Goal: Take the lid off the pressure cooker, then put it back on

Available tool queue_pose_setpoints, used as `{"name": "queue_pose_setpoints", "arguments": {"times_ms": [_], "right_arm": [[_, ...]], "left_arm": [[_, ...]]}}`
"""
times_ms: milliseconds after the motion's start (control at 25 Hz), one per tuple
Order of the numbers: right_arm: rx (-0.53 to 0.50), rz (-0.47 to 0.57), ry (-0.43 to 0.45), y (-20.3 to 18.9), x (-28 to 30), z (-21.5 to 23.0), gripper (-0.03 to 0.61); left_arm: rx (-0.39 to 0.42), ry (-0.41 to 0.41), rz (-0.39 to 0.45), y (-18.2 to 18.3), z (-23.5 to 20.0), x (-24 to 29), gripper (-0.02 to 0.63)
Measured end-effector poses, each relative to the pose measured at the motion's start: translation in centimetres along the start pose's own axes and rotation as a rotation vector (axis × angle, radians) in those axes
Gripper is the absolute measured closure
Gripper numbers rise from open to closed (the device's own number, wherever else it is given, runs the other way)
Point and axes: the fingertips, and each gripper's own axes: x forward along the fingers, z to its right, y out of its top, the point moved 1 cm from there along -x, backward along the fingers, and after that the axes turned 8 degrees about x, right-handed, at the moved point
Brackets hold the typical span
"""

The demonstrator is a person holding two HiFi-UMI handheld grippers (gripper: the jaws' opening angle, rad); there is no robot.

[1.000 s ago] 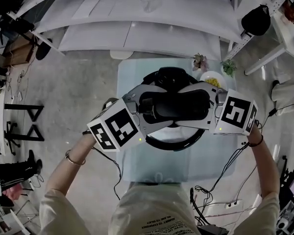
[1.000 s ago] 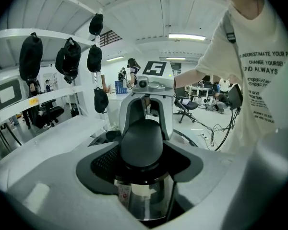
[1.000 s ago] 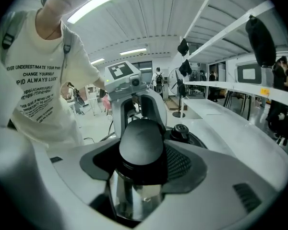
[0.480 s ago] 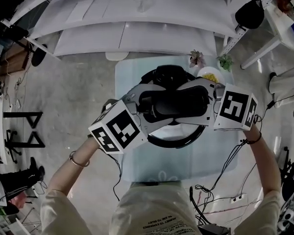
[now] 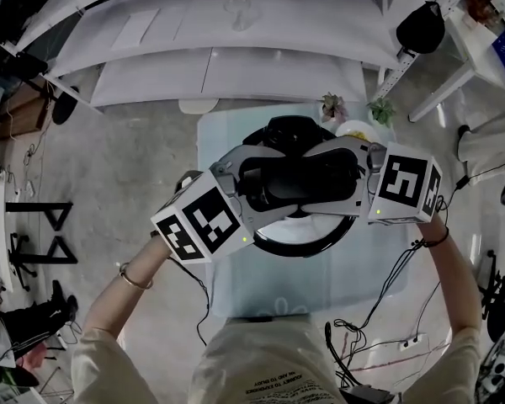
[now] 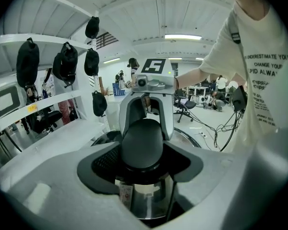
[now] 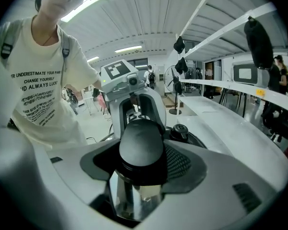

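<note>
The pressure cooker [image 5: 303,244] stands on a small glass table [image 5: 236,284]. The black bar handle [image 5: 299,179] of its lid runs across the top. My left gripper [image 5: 251,182] grips the handle's left end and my right gripper [image 5: 351,179] its right end, facing each other. In the left gripper view the rounded handle end [image 6: 142,143] fills the gap between the jaws, with shiny steel [image 6: 144,195] below. The right gripper view shows the other end [image 7: 140,145] held the same way, with the black valve [image 7: 179,131] behind it. I cannot tell whether the lid is raised off the pot.
Two small potted plants [image 5: 331,106] [image 5: 380,110] and a bowl of yellow food [image 5: 356,130] sit at the table's far right corner. Long white desks [image 5: 236,23] run behind. Cables [image 5: 387,297] hang off the table's right side to the floor.
Both grippers and the lid handle stay as they were. Only the head view has shifted a little.
</note>
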Motion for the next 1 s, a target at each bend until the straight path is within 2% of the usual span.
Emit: {"name": "queue_pose_setpoints", "arguments": {"times_ms": [560, 1000], "right_arm": [[-0.012, 0.035, -0.072, 2.1, -1.5, -2.0, 0.302], [0.019, 0.052, -0.172, 2.4, -3.5, -6.4, 0.302]], "left_arm": [[0.089, -0.028, 0.006, 2.6, 0.7, -1.8, 0.331], [0.173, -0.095, 0.037, 5.5, 4.4, -2.8, 0.331]]}}
